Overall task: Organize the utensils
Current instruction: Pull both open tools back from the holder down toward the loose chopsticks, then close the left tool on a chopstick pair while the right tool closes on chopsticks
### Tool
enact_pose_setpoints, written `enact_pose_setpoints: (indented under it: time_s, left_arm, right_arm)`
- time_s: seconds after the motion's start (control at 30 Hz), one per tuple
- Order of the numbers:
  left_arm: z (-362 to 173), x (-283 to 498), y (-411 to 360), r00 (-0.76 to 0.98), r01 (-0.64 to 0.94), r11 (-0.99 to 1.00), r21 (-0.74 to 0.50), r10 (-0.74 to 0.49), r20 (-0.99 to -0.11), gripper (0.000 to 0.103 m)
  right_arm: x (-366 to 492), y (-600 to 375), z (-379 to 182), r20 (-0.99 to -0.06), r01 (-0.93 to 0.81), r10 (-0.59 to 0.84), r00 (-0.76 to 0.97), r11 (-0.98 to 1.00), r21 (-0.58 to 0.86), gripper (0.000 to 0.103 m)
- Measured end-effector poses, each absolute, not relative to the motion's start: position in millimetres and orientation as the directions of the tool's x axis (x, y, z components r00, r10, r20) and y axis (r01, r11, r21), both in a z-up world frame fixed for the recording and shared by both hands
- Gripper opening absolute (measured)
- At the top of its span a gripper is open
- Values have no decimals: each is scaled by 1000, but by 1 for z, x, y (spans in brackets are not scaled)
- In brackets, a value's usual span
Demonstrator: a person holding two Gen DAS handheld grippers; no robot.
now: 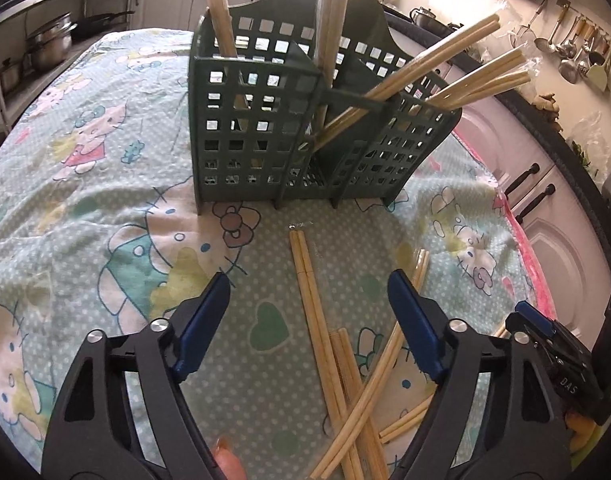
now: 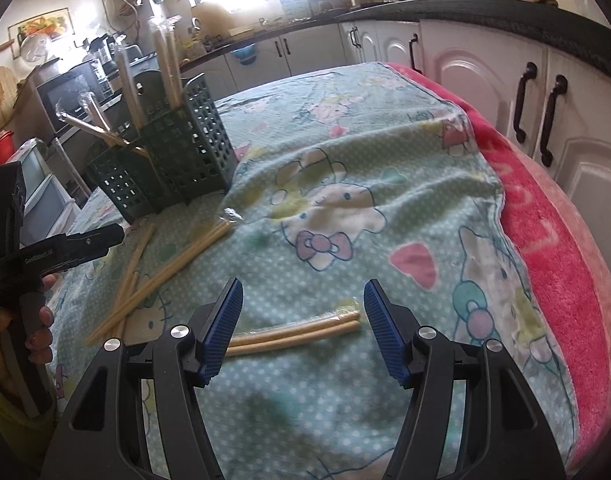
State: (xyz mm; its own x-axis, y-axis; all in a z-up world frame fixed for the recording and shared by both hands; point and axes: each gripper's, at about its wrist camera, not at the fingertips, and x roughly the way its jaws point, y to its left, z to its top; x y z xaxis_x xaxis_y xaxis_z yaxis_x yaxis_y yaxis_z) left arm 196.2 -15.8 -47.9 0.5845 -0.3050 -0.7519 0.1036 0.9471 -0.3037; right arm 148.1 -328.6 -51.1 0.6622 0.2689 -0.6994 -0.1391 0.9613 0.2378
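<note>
Left wrist view: the left gripper hangs over a tabletop spread with a pale green cartoon-print cloth, its blue-padded jaws standing wide with nothing pressed between them. A loose pile of wrapped chopsticks lies on the cloth in the gap between the jaws and a little toward the right jaw. One pair runs up the middle of the gap, its far end reaching past the fingertips toward the holder; others cross it lower down and pass under the right jaw. No pad touches any of them. Beyond the jaws stands a dark green slotted utensil holder, upright on the cloth, with chopstick bundles already in its compartments, some upright and some leaning out to the right. At the right edge a part of the right gripper shows.

Right wrist view: the right gripper has its jaws moderately wide, gripping nothing. A single wrapped chopstick pair lies crosswise on the cloth, spanning the gap; its left part passes behind the left jaw and its right end stops just short of the right pad. The holder stands well off to the upper left, the loose pile in front of it. At the left edge a hand holds the left gripper's handle. A pink towel lies under the cloth's right edge.
</note>
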Motion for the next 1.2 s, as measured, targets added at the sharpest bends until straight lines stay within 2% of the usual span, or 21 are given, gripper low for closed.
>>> enact_pose_setpoints:
  time_s: [0.27,0.6,0.9,1.07,1.2]
  left_arm:
    - [-56,205,-22,566,96,948,-303,-302,-767,60]
    - [-63,216,-22,550,77,949,-306,-296,-781,53]
    - [-70,231,-32,551,65,966,-250,-244,-798,36]
    - [-74,236,-30,558,38,977,-208,-194,-807,19]
    - [-75,236,-27,559,28,976,-217,-195,-806,14]
  right_arm:
    - [151,-335,-59,-716,-116,267,645,960,254,61]
    - [155,-338,-67,-727,-100,278,628,955,279,61]
    - [156,-336,-71,-726,-112,281,628,955,273,62]
    - [156,-337,-71,-724,-117,291,626,953,281,62]
    - [157,-335,-71,-726,-120,283,626,956,269,60]
